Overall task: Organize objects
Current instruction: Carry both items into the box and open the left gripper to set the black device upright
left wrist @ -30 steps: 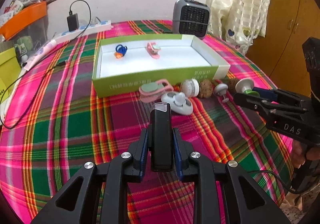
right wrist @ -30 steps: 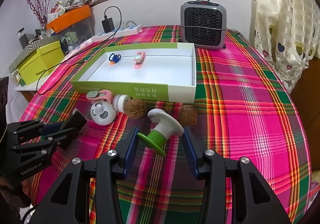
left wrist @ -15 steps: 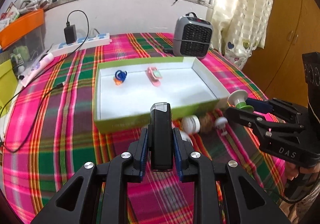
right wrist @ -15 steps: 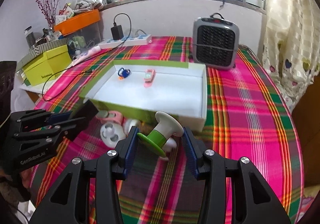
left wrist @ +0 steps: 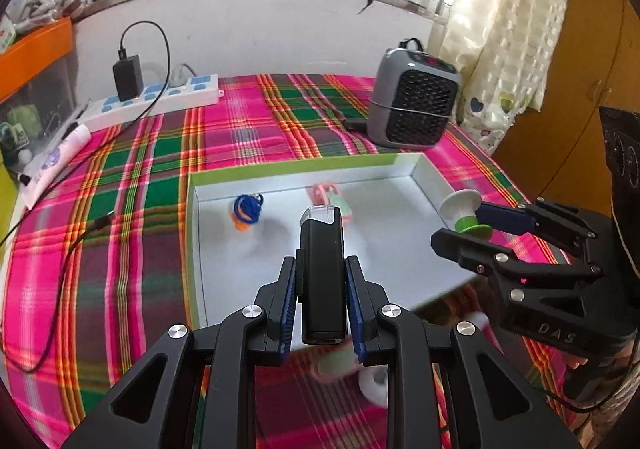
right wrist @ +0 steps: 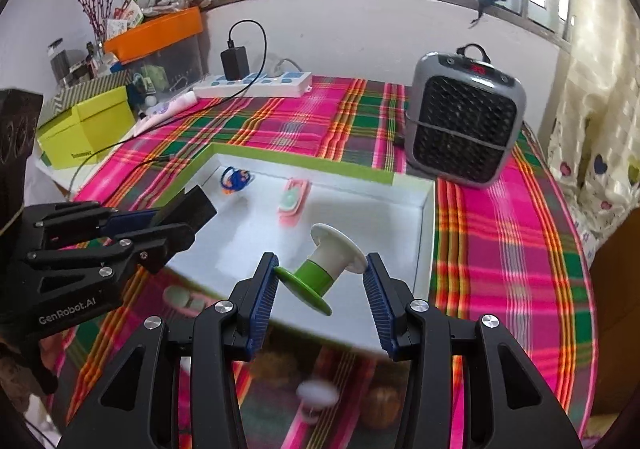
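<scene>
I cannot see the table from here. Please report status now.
Left tool shut on black device. Right tool shut on green-white spool. Both over white box. Nothing in the way.

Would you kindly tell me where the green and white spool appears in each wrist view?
Left wrist: spool at right of centre, held in the right gripper over the box's right wall.
Right wrist: spool at lower centre, between the fingers.
Shared landmark: grey heater behind the box.
</scene>
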A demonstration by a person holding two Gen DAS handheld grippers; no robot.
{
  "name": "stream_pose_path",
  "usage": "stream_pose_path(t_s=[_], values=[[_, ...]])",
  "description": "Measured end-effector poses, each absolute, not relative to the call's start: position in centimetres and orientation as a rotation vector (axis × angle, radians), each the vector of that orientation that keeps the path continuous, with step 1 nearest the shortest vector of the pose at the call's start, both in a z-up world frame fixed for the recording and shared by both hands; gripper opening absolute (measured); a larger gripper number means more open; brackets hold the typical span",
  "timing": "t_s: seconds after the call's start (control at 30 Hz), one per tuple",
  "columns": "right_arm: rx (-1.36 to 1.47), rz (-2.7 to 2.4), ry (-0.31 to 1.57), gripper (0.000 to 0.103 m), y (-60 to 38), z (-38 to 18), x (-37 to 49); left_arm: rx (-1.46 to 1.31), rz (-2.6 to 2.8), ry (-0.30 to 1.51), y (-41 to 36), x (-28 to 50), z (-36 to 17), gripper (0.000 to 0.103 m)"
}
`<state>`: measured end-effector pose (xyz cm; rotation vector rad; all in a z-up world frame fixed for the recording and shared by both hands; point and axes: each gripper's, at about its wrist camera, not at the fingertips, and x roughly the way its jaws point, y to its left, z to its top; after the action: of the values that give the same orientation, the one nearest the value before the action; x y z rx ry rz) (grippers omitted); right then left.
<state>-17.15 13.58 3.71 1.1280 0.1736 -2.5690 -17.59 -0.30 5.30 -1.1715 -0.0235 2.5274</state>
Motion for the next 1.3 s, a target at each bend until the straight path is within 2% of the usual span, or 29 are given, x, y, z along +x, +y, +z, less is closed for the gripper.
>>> stream_pose_path(t_s=[0.5,1.3], values=[[1.252,-2.522,0.258,0.045,13.0,1.5,-23.7,-1.259,2.494,-0.014,0.6,-23.7,2.7,0.021],[1.325,-2.511,0.308,0.045,12.2,-0.5,-26.3,-1.291,2.470,0.010,1.1,-26.0,1.0,0.021]])
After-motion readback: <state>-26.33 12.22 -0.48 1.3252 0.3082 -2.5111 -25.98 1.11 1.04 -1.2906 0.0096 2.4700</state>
